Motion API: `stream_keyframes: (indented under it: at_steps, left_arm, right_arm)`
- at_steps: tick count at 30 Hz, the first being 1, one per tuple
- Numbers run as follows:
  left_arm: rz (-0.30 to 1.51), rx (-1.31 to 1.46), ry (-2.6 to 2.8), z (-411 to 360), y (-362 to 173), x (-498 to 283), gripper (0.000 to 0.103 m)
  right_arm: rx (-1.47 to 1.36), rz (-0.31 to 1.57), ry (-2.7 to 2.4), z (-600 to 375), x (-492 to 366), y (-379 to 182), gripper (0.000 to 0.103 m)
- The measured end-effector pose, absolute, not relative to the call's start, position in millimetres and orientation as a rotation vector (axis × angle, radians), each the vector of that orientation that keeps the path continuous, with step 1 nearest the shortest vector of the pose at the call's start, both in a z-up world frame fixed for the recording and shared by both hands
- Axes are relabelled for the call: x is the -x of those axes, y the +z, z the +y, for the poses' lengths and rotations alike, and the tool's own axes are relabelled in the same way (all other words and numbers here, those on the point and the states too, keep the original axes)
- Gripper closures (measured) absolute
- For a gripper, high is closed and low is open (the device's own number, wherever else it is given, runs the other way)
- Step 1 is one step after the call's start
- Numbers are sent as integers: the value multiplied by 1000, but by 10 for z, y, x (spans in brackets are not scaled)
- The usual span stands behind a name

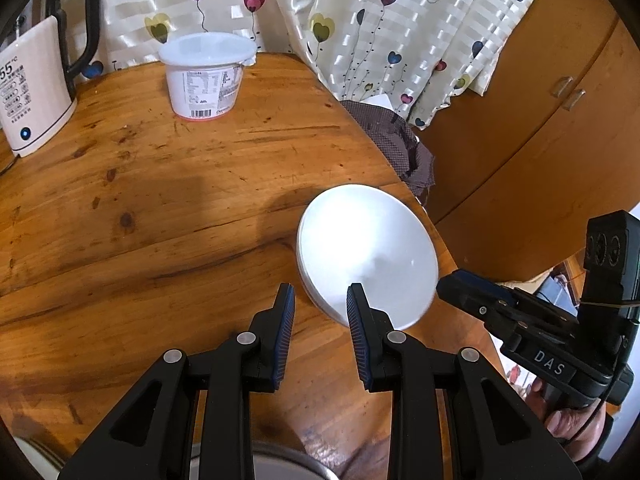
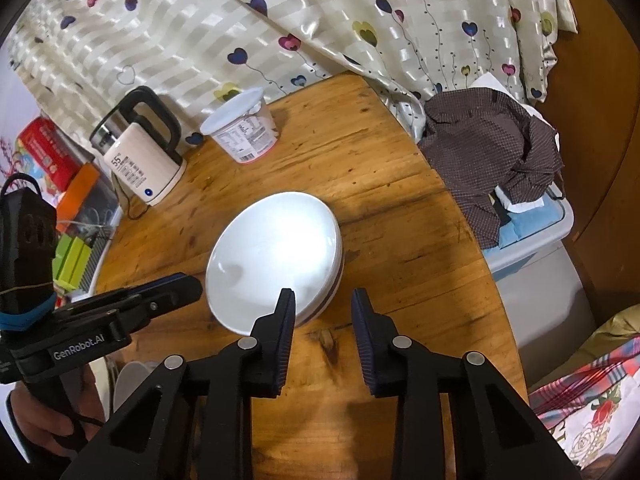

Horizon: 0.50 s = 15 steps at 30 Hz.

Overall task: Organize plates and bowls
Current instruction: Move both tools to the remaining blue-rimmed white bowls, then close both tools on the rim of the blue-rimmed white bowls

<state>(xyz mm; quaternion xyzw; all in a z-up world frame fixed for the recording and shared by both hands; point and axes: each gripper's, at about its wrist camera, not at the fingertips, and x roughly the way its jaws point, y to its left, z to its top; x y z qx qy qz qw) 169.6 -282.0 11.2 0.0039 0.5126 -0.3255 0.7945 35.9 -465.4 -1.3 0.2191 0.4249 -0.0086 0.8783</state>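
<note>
We see a varnished wooden table [image 2: 380,184], its boards scratched, knotted and warmly glossy. Just ahead of the matt black plastic left gripper [image 1: 320,300] and right gripper [image 2: 324,300], whose ribbed blue pads [image 1: 285,332] look rubbery, a stack of white plates [image 2: 276,252] shines smooth, like glazed ceramic. Farther beyond the tongs stand a white plastic tub [image 1: 206,76] with a printed paper label and a matt cream kettle [image 2: 140,168] with a black handle. Behind them hangs satiny, sheeny curtain cloth [image 2: 280,20]; a dull brown checked shirt [image 2: 492,156] lies crumpled to our right.
</note>
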Motion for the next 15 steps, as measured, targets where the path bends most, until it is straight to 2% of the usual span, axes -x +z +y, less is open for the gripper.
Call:
stream_keyframes:
  at_steps: [15]
  left_arm:
    - [1133, -3, -705, -2960, -26, -1845, 75]
  right_arm:
    - [-489, 903, -12, -4745, -574, -134, 84]
